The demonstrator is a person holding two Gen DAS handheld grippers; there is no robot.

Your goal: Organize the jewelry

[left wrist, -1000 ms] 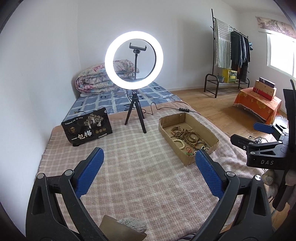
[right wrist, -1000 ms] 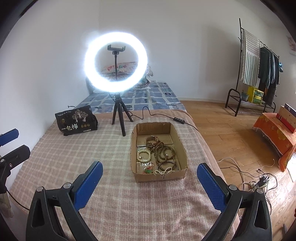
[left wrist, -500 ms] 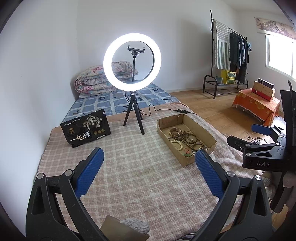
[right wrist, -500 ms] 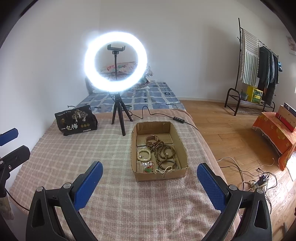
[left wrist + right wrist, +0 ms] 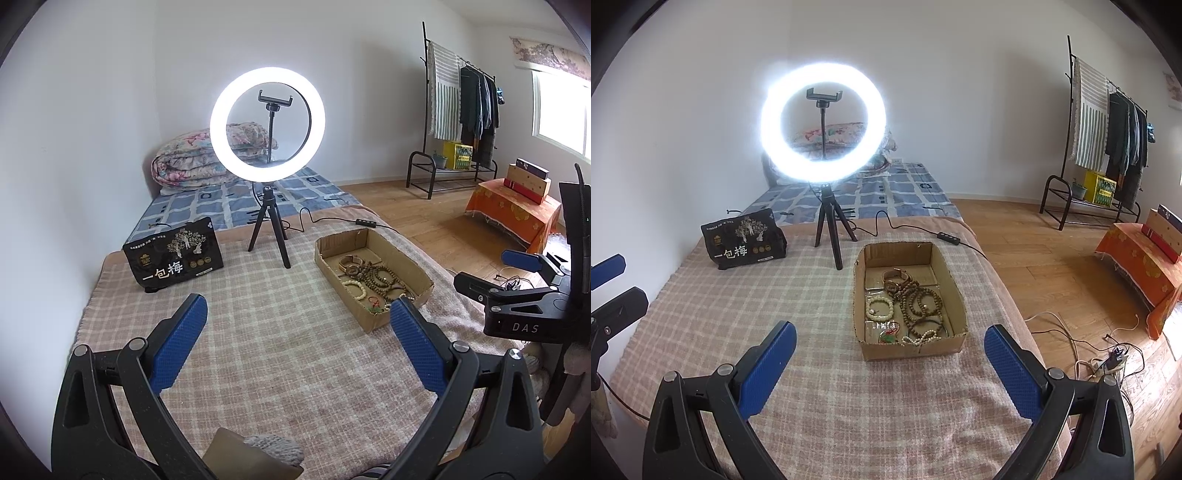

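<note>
An open cardboard box sits on a pink checked blanket and holds several bead bracelets, a white bead bracelet and a watch. The box also shows in the left wrist view. My right gripper is open and empty, above the blanket just short of the box. My left gripper is open and empty, to the left of the box. The right gripper's side shows in the left wrist view.
A lit ring light on a tripod stands behind the box, its cable running right. A black printed bag stands at the back left. The blanket edge drops to a wooden floor with cables on the right.
The left wrist view has drawn back and tilted up a little, so the box and ring light look slightly farther. The right wrist view is nearly unchanged. Both grippers stay open.
</note>
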